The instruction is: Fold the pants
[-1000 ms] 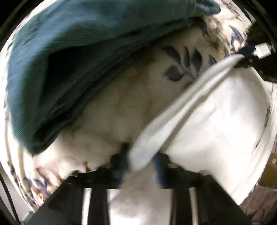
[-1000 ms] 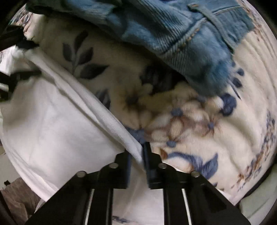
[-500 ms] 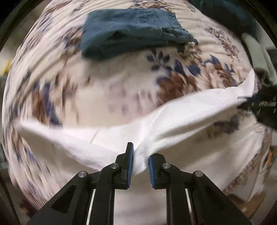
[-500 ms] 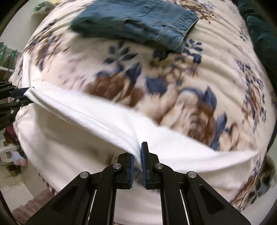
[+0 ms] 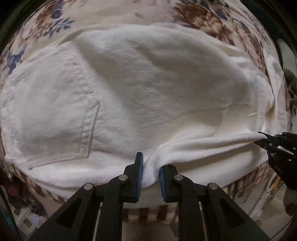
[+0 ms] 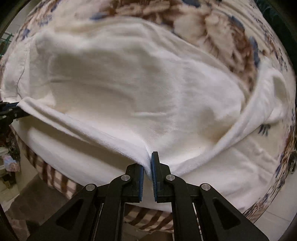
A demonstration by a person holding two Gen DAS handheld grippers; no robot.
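White pants [image 5: 148,89] lie spread on a floral blanket, a back pocket [image 5: 55,115] showing at the left. My left gripper [image 5: 150,166] is shut on a bunched edge of the pants near the bed's front edge. My right gripper [image 6: 148,163] is shut on the same edge further along; the pants [image 6: 130,89] fill its view. The fabric edge stretches taut between the two. The right gripper also shows at the right of the left wrist view [image 5: 263,139], and the left gripper at the left of the right wrist view [image 6: 16,109].
The floral blanket [image 5: 213,16] covers the bed beyond the pants and hangs over the front edge [image 6: 55,181]. Floor [image 6: 27,200] and some clutter [image 5: 27,204] lie below the bed edge.
Both grippers have drawn the held edge back toward the bed's front, laying the pants over themselves. The blue and teal garments have left both views.
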